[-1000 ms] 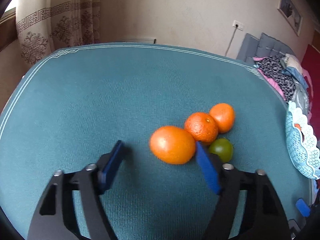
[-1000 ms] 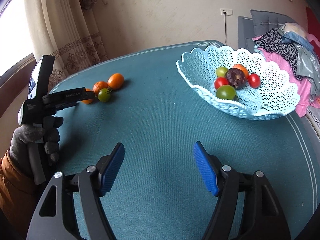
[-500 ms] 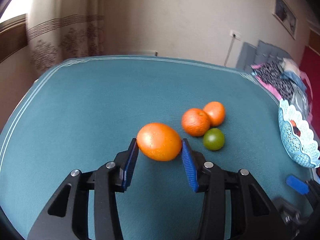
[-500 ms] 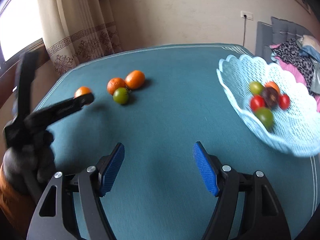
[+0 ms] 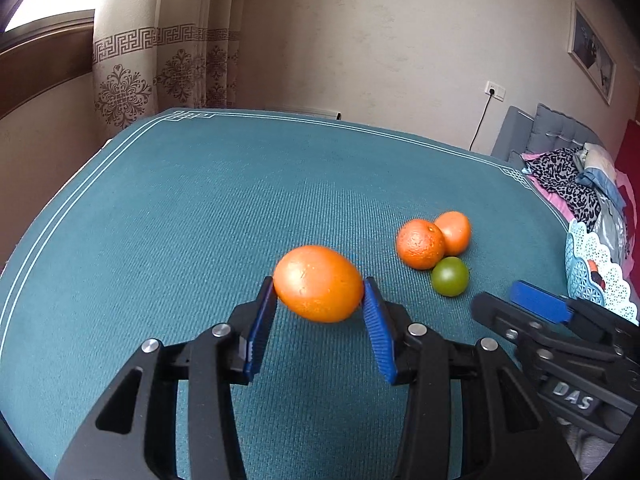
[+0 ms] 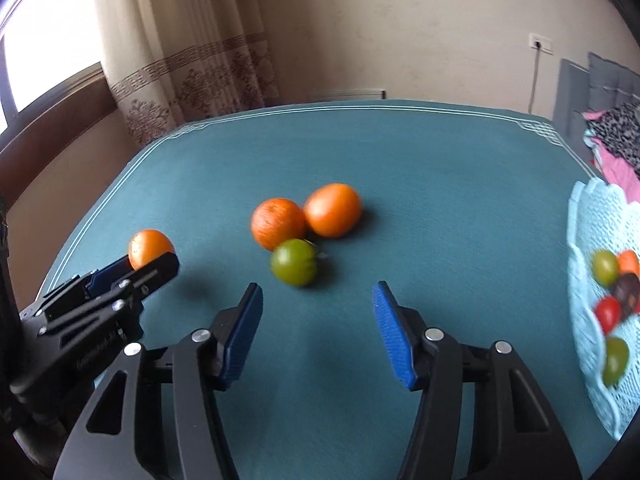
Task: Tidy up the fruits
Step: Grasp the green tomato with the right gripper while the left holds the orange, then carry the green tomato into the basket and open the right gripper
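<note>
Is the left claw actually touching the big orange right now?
Touching. In the left wrist view, both blue pads of the left claw press against opposite sides of the big orange, with no gap showing on either side.

Bare cloth ahead of right tool; green fruit and oranges beyond.
</note>
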Tool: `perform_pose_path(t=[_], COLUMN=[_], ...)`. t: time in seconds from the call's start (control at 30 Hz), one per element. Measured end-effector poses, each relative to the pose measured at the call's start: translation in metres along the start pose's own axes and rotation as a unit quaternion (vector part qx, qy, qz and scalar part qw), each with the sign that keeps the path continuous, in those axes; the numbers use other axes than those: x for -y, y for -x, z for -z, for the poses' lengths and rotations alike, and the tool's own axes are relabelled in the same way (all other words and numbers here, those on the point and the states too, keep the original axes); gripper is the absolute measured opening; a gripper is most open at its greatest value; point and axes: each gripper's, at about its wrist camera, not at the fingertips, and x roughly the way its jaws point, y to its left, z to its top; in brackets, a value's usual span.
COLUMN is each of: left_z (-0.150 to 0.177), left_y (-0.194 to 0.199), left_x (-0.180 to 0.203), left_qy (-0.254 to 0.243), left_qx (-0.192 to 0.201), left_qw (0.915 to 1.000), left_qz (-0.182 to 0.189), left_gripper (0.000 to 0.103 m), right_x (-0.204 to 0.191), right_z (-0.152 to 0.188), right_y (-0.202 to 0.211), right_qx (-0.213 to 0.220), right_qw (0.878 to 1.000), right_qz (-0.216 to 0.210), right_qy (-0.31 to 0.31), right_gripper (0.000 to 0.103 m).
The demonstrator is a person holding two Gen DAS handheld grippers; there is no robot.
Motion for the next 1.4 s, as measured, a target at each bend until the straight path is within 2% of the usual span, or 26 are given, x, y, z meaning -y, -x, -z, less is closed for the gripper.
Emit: perform_pose_path(t=[0.23,0.37,0.53,0.97,1.4], left_z=[-0.003,-0.005,-0.006,-0.006,-0.004], left_y=[-0.005,-0.007,-0.008,-0.007,0.000], left_x=[-0.004,-0.004,-0.004,-0.002,0.002], left_qy=[0.009,0.009,0.008,0.005,-0.001], left_qx=[-0.005,-0.007,-0.009,-0.007,0.001], left_qw=[0.9999,0.9999,0.9999,0.9998,0.9995], left_qz=[0.000,-0.001,-0.004,-0.018,-0.033], left_gripper=[0.045,0.045,0.045,0.045,0.045], right_x=[-0.012,-0.009,-0.009,-0.011,0.006], right_z=[-0.013,-0.016,-0.014,-0.005,-0.002], right_y=[-0.028,-0.039,-0.039,-0.002,0.053], right_qx=[-0.016,-0.026,-0.025,0.001,0.042], right_qw=[1.000,1.000,1.000,1.000,0.998], right_qz=[0.003,-0.006,-0.008,0.011,0.033], right_qy=[0.012,0.001,0.001,0.000,-0.019], right_gripper=[0.048,0.037,0.036,0.036,0.036])
